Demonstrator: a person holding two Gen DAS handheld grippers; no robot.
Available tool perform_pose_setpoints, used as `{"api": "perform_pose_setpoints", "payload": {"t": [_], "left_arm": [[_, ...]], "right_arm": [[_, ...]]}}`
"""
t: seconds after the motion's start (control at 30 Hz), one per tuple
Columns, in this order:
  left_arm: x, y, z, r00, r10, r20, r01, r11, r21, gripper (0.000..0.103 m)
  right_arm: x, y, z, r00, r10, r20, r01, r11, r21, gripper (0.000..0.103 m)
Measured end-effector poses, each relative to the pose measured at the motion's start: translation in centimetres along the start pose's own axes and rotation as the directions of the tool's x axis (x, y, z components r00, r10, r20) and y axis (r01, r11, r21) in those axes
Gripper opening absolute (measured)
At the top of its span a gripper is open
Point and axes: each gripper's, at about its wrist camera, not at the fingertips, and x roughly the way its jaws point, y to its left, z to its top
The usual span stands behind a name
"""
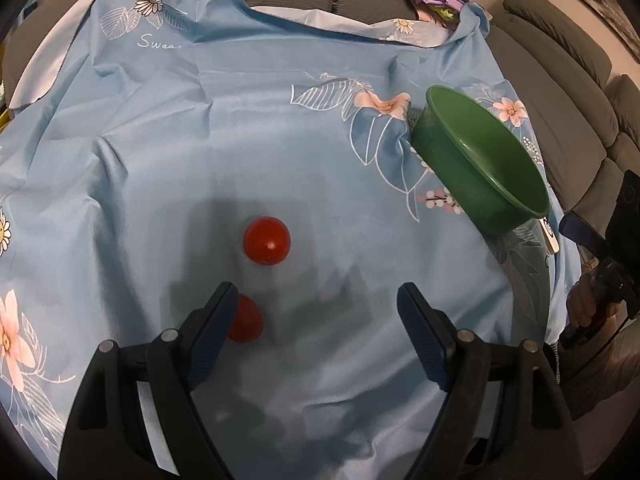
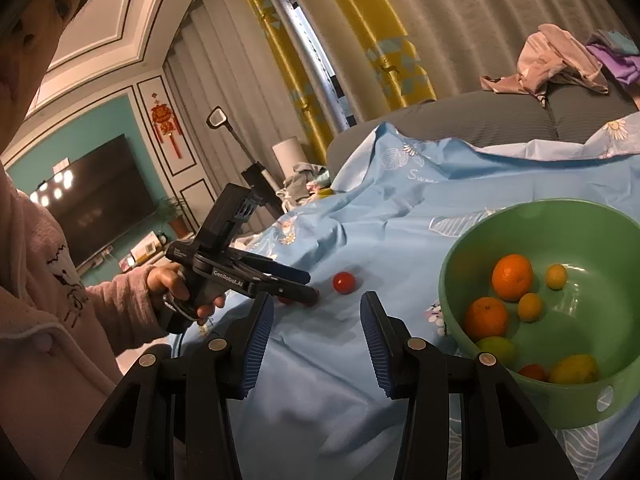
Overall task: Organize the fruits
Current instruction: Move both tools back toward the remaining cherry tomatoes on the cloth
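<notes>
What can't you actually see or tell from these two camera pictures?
- Nearer red fruit: partly hidden behind the left hand-held gripper finger in the left wrist view; almost wholly hidden in the right wrist view.
- Green bowl: its contents are hidden by its wall in the left wrist view.
- Red fruit in the bowl: partly behind the rim in the right wrist view, kind unclear.

Two red tomatoes on the cloth, one green bowl, two oranges.
</notes>
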Motion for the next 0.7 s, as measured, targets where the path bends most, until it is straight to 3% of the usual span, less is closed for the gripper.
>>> {"api": "perform_pose_setpoints", "payload": {"t": [0.7], "left_arm": [[-4.9, 0.5, -2.7, 0.996, 0.019, 0.083, -0.016, 0.999, -0.036, 0.082]], "right_arm": [[4.3, 4.7, 2.4, 0.993, 0.029, -0.117, -0.039, 0.995, -0.088, 0.046]]}}
